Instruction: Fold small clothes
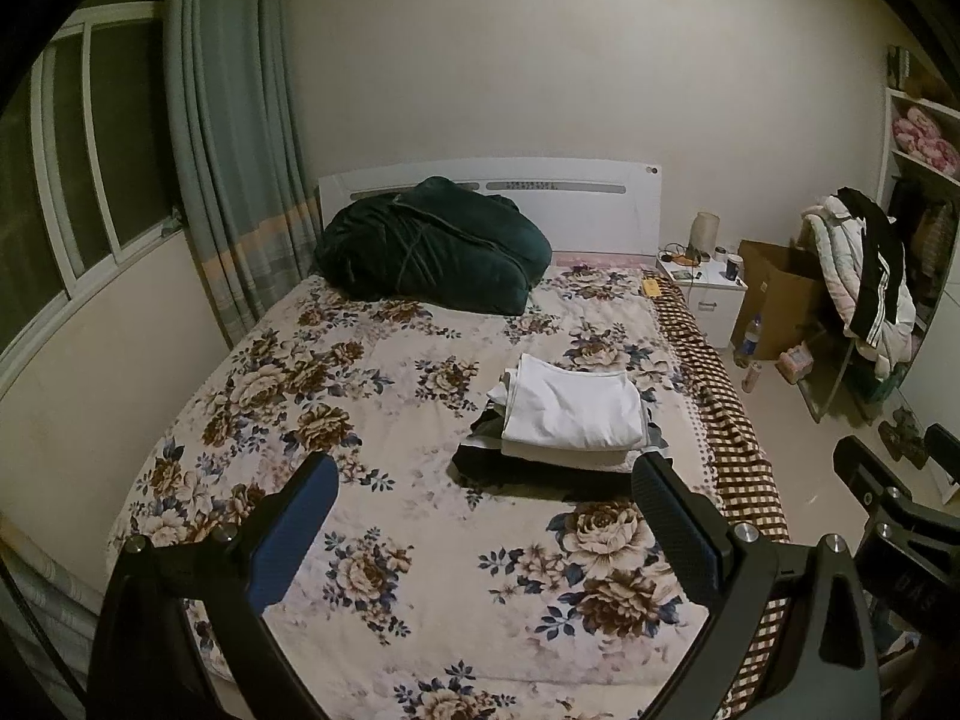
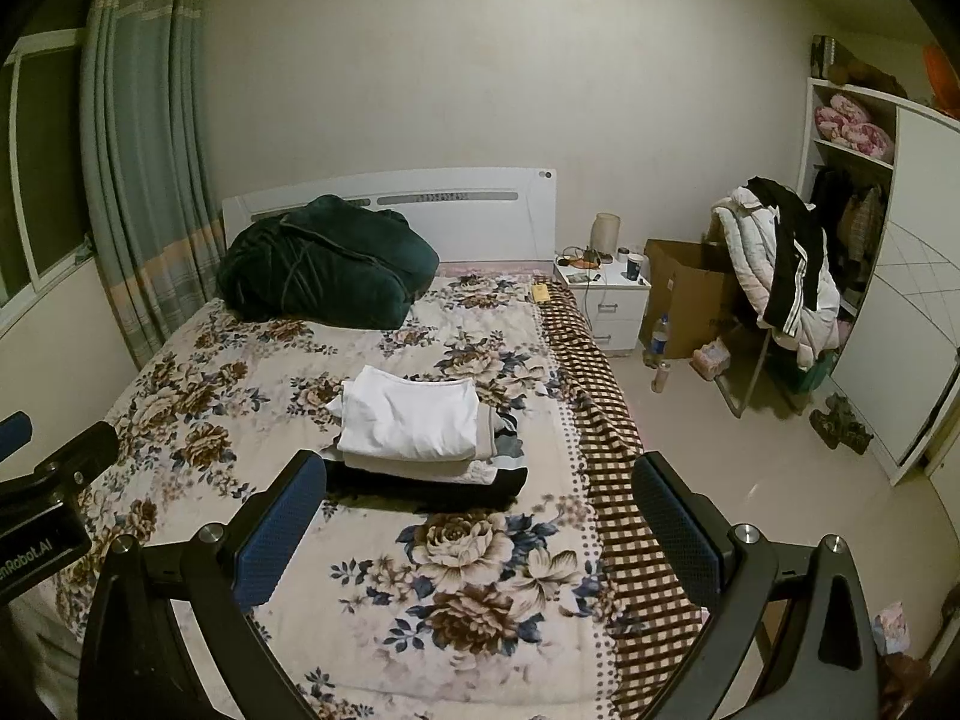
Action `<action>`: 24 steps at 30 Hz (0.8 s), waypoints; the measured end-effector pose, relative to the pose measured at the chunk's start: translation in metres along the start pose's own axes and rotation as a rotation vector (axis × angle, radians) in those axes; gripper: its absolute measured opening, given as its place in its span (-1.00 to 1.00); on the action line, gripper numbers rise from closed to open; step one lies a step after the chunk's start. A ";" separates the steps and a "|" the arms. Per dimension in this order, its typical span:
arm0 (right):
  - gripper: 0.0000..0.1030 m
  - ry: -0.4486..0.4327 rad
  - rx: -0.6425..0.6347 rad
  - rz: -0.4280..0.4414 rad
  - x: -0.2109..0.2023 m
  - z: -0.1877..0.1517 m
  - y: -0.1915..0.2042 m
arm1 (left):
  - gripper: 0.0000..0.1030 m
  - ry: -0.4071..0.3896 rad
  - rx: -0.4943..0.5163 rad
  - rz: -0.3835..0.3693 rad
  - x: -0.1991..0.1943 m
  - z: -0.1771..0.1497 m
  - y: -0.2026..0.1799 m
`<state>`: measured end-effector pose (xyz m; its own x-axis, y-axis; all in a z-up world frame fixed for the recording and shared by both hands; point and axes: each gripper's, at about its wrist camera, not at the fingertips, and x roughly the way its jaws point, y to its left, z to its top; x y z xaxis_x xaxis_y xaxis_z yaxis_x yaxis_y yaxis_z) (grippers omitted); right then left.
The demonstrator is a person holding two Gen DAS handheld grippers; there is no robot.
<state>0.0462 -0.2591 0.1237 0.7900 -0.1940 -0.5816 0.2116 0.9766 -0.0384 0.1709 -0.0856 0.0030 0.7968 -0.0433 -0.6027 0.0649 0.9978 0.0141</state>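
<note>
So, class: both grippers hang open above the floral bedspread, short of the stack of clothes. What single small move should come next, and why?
Probably ease both grippers forward toward the folded white garment topping the stack. The left gripper and right gripper have their jaws wide apart holding nothing, and no loose garment lies nearer on the floral bedspread, so the stack seems the only clothing to work on.

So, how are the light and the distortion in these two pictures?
Left wrist view: dim, yellowish light, the curtain bowed by the fisheye. Right wrist view: same dim light, glare on the floor, a shadow under the clothes stack.
</note>
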 end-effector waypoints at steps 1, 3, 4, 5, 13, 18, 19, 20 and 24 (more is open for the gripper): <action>1.00 0.001 0.003 -0.001 0.000 -0.001 0.000 | 0.95 -0.001 0.002 0.000 0.000 0.000 0.000; 1.00 0.000 0.001 -0.001 -0.001 -0.001 0.000 | 0.95 0.001 0.000 0.000 0.001 0.000 0.001; 1.00 0.001 0.003 -0.005 -0.001 -0.002 0.000 | 0.95 0.003 0.000 -0.001 0.000 0.000 0.001; 1.00 0.000 0.006 -0.004 -0.002 -0.002 0.001 | 0.95 0.002 0.001 0.000 0.000 0.001 0.001; 1.00 -0.002 0.007 -0.005 -0.002 -0.003 0.002 | 0.95 -0.003 0.000 0.001 -0.001 0.001 0.000; 1.00 -0.007 -0.002 0.007 0.006 0.005 -0.002 | 0.95 -0.003 -0.001 0.000 -0.001 0.001 -0.001; 1.00 -0.007 -0.001 0.008 0.005 0.005 -0.002 | 0.95 -0.003 -0.001 -0.002 -0.002 0.001 -0.001; 1.00 -0.006 0.000 0.010 0.006 0.006 -0.002 | 0.95 -0.003 0.001 0.000 -0.001 0.001 -0.001; 1.00 -0.006 -0.002 0.015 0.007 0.008 -0.003 | 0.95 -0.001 -0.003 -0.003 -0.001 0.000 -0.001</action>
<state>0.0557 -0.2639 0.1264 0.7968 -0.1799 -0.5769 0.1986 0.9796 -0.0312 0.1702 -0.0867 0.0041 0.7974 -0.0460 -0.6017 0.0655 0.9978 0.0105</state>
